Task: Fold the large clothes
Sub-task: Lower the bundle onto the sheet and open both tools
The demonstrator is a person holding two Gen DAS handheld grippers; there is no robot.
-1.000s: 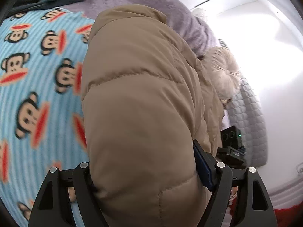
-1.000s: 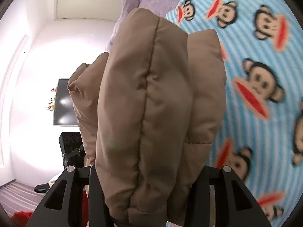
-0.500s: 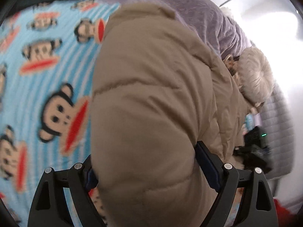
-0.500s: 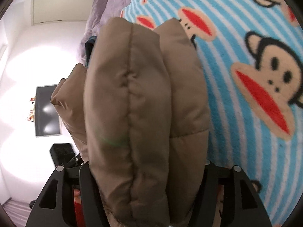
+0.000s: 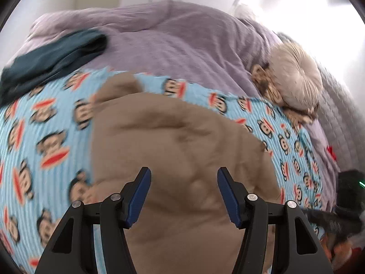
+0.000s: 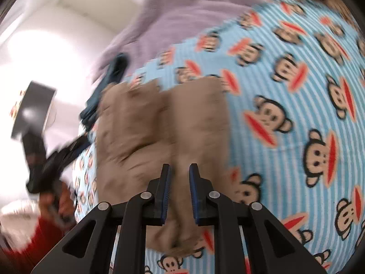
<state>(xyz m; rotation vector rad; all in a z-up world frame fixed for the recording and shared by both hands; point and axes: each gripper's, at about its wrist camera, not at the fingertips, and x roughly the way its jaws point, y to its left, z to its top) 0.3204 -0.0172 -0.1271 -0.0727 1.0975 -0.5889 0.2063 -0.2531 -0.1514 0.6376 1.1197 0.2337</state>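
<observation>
Both grippers are held out forward, nothing clamped.
The left gripper [image 5: 184, 182] is spread wide apart; the right gripper [image 6: 179, 178] is held with only a narrow gap between its blue-padded fingers [image 6: 165, 190].

A blue striped blanket [image 5: 45, 137] printed with monkey faces covers the near part of the bed; it also fills much of the right wrist view [image 6: 296, 91]. Behind it lies a purple duvet [image 5: 182, 45], bunched and wrinkled. A dark teal cloth [image 5: 52, 61] rests on the duvet at its left, touching the blanket's far edge. At the right edge of the bed sits a plush toy [image 5: 294, 84] with pale fluffy hair. Beyond it is a grey quilted cover [image 5: 337, 114]. A dark screen [image 6: 34, 107] hangs on the white wall.
</observation>
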